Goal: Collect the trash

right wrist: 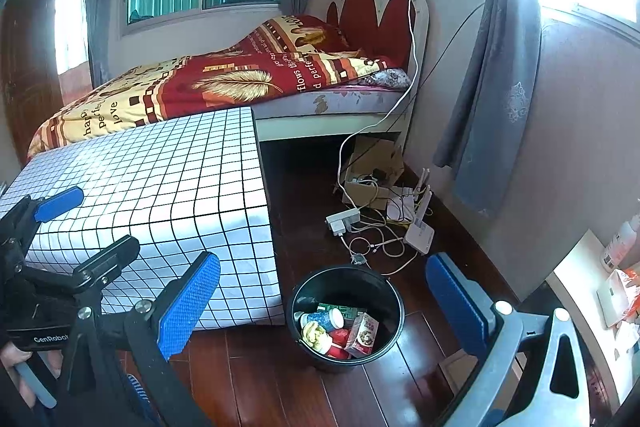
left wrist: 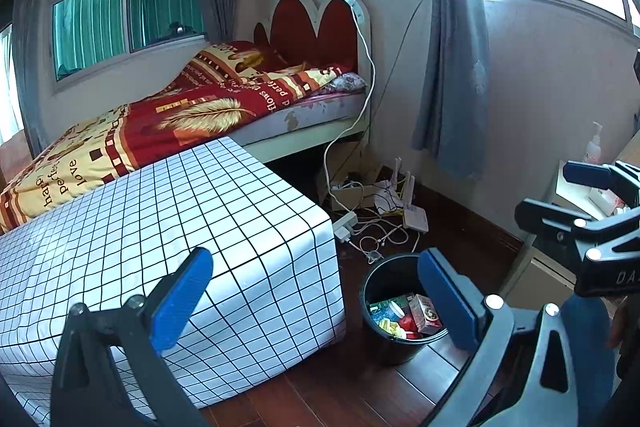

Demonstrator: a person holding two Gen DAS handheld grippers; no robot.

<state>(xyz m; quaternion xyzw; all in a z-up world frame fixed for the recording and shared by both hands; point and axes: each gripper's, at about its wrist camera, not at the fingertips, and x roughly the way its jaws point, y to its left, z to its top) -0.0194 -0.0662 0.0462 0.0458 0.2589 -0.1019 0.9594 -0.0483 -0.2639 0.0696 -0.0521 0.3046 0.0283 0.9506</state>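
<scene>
A black trash bin (left wrist: 374,297) (right wrist: 390,293) stands on the wooden floor beside the checkered table. It holds several pieces of trash: a small red carton (left wrist: 427,313) (right wrist: 363,334), a cup (right wrist: 325,319), yellow and red wrappers. My left gripper (left wrist: 316,301) is open and empty, with the bin between its blue fingers. My right gripper (right wrist: 324,301) is open and empty, above the bin. The right gripper also shows at the right edge of the left wrist view (left wrist: 560,187), and the left gripper at the left edge of the right wrist view (right wrist: 92,223).
A table with a white black-grid cloth (left wrist: 160,227) (right wrist: 160,187) stands left of the bin. A bed with a red quilt (left wrist: 180,111) is behind. A power strip, cables and a router (right wrist: 418,231) lie on the floor. A desk (right wrist: 580,291) with items is at right.
</scene>
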